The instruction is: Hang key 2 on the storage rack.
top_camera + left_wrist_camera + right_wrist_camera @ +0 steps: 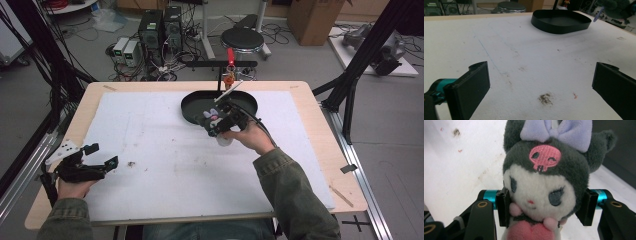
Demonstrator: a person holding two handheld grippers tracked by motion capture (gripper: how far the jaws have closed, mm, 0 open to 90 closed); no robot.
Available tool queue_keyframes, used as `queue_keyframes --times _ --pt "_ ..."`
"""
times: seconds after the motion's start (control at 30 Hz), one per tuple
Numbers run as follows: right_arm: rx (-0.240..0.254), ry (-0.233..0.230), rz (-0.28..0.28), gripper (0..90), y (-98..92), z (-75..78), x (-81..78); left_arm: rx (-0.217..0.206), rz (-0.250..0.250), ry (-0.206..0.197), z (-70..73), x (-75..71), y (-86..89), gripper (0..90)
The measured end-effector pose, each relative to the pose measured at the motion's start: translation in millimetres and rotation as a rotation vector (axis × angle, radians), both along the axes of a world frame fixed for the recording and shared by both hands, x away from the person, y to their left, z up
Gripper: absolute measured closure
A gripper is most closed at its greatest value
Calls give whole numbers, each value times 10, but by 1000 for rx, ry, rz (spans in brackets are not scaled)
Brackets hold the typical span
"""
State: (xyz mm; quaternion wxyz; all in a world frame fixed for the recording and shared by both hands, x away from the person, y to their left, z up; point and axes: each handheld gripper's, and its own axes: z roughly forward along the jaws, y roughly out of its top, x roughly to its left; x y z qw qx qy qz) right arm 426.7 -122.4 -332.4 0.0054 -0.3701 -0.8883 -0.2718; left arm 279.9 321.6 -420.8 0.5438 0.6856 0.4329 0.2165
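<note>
At the near rim of the black tray (pixel 195 100), my right jaws (pixel 544 210) clench the plush doll (pixel 544 180), tray just beyond; my left jaws (pixel 539 87) rest released, well apart on the worktop (pixel 165 165).

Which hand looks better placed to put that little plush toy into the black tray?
Right. The right gripper already clamps the plush toy beside the black tray. The left gripper sits open near the table's near left corner, far off.

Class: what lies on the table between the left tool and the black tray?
Nothing but bare, stained white mat. The left gripper view shows it, running from the left tool to the tray.
</note>
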Motion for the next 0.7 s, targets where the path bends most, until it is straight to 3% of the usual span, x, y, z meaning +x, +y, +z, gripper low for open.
queue_keyframes --times 0.37,0.7 --pt "56 -3 -64 420 -416 228 171 -1 2 0 -2 2 -1 18" --pt "71 -21 -139 421 -731 415 353 0 2 0 -2 3 1 18"
